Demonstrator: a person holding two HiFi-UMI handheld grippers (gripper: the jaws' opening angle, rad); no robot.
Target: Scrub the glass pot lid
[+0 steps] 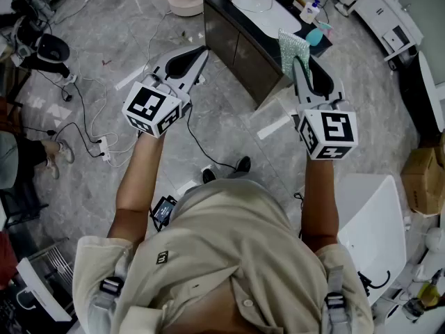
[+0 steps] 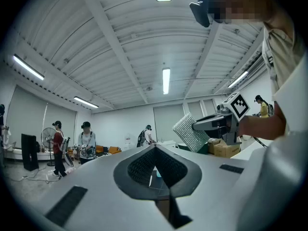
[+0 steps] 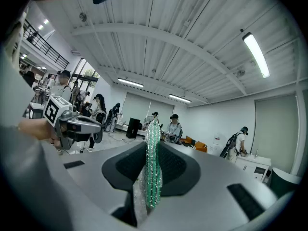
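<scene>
right claw [image 1: 300,65] tight on a green scrub pad [image 1: 292,44], left claw [image 1: 201,51] shut and empty

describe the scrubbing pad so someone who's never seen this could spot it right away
Start at the dark cabinet with a white sink, at the top of the head view. The right gripper is raised in front of its right end. The scrubbing pad is the flat, glittery green mesh rectangle clamped upright in its jaws, whereas the left gripper is shut on nothing.
</scene>
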